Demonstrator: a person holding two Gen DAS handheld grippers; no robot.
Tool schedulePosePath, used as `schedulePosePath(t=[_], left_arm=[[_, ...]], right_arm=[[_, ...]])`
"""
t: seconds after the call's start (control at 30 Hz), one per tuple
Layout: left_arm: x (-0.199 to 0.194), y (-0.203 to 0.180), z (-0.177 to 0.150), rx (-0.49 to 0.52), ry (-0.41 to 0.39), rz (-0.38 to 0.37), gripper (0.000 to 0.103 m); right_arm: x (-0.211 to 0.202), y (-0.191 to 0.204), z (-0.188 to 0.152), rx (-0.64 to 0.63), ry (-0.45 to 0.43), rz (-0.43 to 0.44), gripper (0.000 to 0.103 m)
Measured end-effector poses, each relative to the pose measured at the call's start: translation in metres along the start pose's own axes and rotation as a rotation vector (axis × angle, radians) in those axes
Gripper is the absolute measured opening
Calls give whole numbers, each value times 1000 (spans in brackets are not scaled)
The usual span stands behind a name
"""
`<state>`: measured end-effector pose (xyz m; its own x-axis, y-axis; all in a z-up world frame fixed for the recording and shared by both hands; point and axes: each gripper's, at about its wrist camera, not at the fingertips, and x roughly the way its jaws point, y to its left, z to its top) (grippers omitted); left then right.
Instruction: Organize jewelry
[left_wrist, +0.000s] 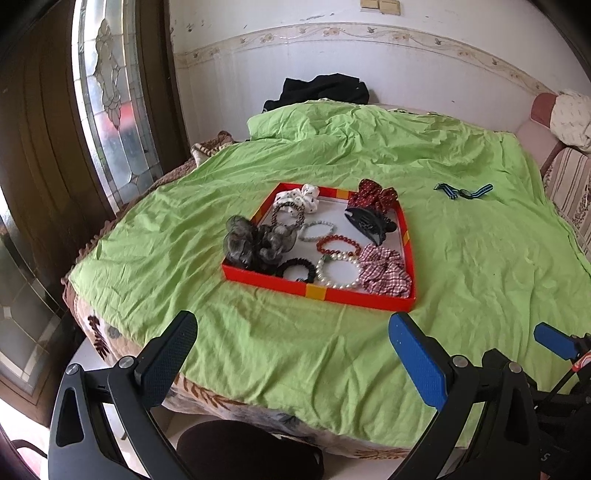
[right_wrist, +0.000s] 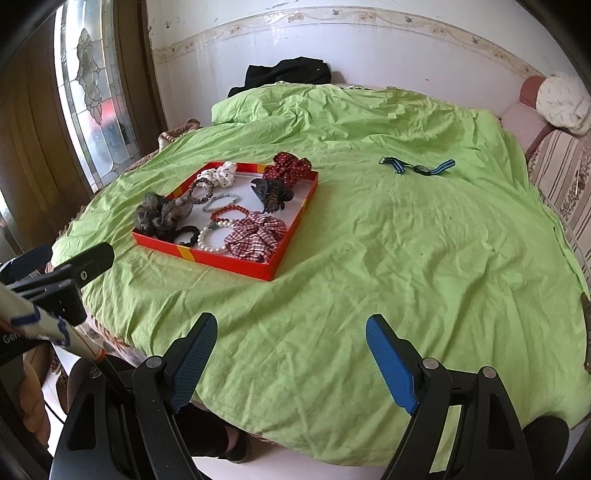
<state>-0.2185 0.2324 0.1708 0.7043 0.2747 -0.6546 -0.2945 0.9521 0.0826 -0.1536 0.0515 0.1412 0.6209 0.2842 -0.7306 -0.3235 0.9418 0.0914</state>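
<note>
Hovering over the near edge of the bed (left_wrist: 480, 258), left gripper (left_wrist: 295, 350) and right gripper (right_wrist: 291, 354) show jaws released, empty. Tray (left_wrist: 321, 293) of jewelry sits at 12 o'clock; watch (right_wrist: 419, 168) lies apart at 1 o'clock.

Shallow red tray (left_wrist: 369, 296) flat on the green bedsheet (left_wrist: 480, 277), filled with scrunchies, a pearl bracelet (left_wrist: 338, 271), a red bead bracelet (left_wrist: 339, 243) and a black claw clip (left_wrist: 365, 221). Striped-strap watch (right_wrist: 417, 167) well apart, outside the tray.
</note>
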Motion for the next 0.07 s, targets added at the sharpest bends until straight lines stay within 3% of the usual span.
schedulePosePath(t=[0.07], left_arm=[[-2,-13,6,19,-4,1,103]], right_arm=[[0,-12,1,10,-8,6,86]])
